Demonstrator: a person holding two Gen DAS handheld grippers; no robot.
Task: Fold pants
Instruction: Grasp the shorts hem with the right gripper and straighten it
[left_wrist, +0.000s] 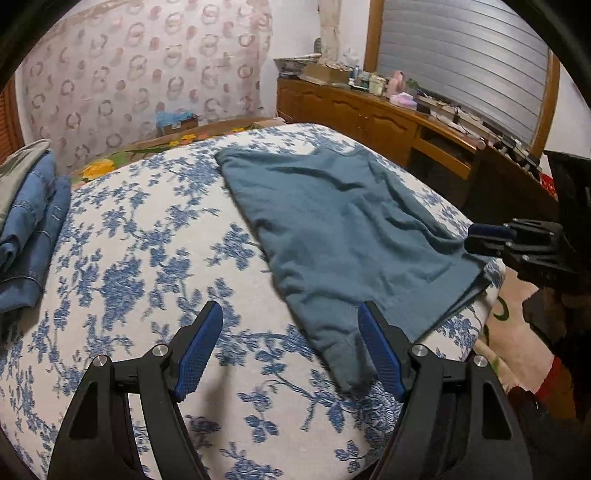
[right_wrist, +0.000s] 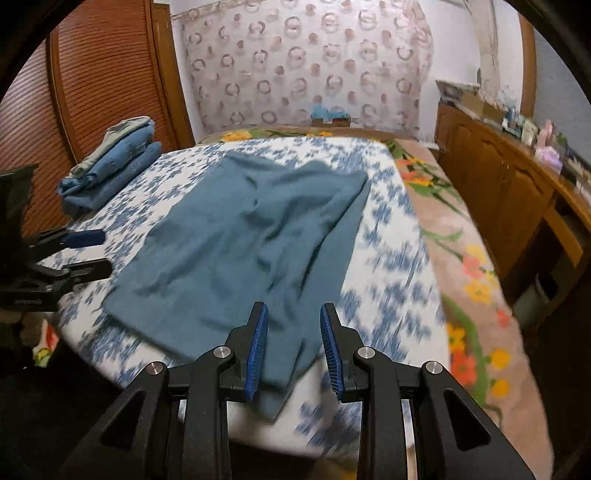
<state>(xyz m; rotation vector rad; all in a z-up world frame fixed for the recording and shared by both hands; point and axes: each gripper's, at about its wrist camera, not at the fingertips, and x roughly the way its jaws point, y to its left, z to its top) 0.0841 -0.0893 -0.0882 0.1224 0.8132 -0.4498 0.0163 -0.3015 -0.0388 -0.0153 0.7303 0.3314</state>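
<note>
Teal pants (left_wrist: 343, 229) lie folded and a little wrinkled on a bed with a blue-flowered cover (left_wrist: 140, 258). My left gripper (left_wrist: 290, 317) hovers open and wide over the cover at the pants' near corner, its right finger just above the fabric edge. In the right wrist view the pants (right_wrist: 240, 240) stretch away from my right gripper (right_wrist: 293, 308), whose jaws stand narrowly apart above the near corner, with the pads off the cloth. Each gripper shows in the other's view: the right gripper (left_wrist: 487, 240) at the pants' right edge, the left gripper (right_wrist: 88, 251) at their left.
A stack of folded jeans (right_wrist: 110, 166) sits at the bed's far left corner. An orange-flowered blanket (right_wrist: 461, 266) runs along the bed's right side. Beyond it stands a wooden dresser (right_wrist: 517, 192) with clutter on top. A louvred wooden door (right_wrist: 92, 74) is behind the jeans.
</note>
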